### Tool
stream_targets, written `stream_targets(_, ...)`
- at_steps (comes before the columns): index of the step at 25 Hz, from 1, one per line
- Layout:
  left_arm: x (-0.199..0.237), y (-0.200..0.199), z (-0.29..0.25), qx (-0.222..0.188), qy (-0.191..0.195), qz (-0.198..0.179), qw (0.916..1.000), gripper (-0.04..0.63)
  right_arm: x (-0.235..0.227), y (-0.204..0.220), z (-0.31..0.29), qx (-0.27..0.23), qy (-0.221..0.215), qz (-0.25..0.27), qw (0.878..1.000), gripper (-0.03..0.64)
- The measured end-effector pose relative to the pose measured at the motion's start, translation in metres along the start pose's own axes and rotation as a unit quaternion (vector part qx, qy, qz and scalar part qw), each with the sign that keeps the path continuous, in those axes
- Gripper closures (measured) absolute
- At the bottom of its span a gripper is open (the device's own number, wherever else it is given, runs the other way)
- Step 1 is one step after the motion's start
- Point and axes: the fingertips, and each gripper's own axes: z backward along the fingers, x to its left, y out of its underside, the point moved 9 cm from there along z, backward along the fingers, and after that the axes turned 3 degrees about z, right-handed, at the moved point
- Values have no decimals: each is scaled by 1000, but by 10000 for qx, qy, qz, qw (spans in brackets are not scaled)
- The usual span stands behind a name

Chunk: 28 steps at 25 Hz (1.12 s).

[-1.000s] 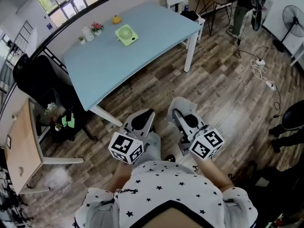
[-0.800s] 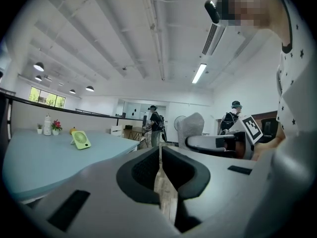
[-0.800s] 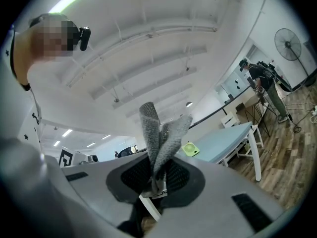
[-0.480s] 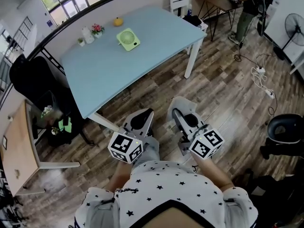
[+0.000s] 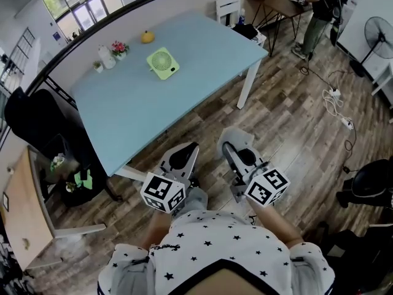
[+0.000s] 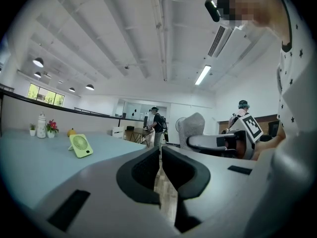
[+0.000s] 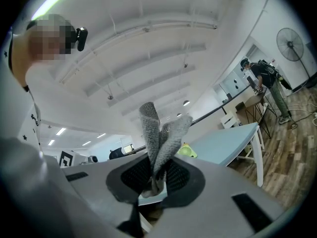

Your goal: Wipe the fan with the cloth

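A small green fan point(image 5: 163, 62) lies on the far part of the light blue table point(image 5: 135, 109), well ahead of both grippers; it also shows as the fan point(image 6: 80, 145) in the left gripper view. My left gripper point(image 5: 181, 154) is held over the wooden floor in front of the table, jaws shut with nothing between them point(image 6: 160, 155). My right gripper point(image 5: 238, 149) is beside it, shut on a grey knitted cloth point(image 7: 158, 133) that sticks up out of the jaws point(image 7: 157, 175). The cloth point(image 5: 235, 136) shows at the gripper's tip in the head view.
A yellow fruit point(image 5: 147, 37), a flower pot point(image 5: 116, 47) and a white bottle point(image 5: 107, 59) stand at the table's far edge. A black chair point(image 5: 37, 128) is at left, a white chair point(image 5: 228, 3) behind. A person point(image 5: 319, 8), a standing fan point(image 5: 376, 26) and floor cables point(image 5: 338, 100) are at right.
The view has drifted: the table and fan sit a little further left and nearer. Both grippers keep their place and state, the cloth still in the right one.
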Motion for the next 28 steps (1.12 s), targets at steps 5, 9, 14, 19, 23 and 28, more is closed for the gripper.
stream_targets(5,37,-12,-19,13,126,38,9999,555,-9,-8,-36,32,112,26,9999,568)
stream_targets(9,66,-20,-32,-31,187,77,9998,555,-17,-13,-62,82,206,83,9997,568)
stream_targets(14,100,-27,-45,-76,186,126,9997,555,-24,-19,-96,178,259,146,9994,568)
stream_targets(19,136,-30,-48,-95,82,181,9998,555,-29,-20,-131,242,243,189,9992,568)
stream_targets(23,166,-31,-51,-108,-8,234,9997,555,-32,-20,-159,297,230,217,9991,568)
stream_targets(28,191,-33,-55,-134,-14,286,9995,555,-35,-19,-188,367,204,259,9988,568)
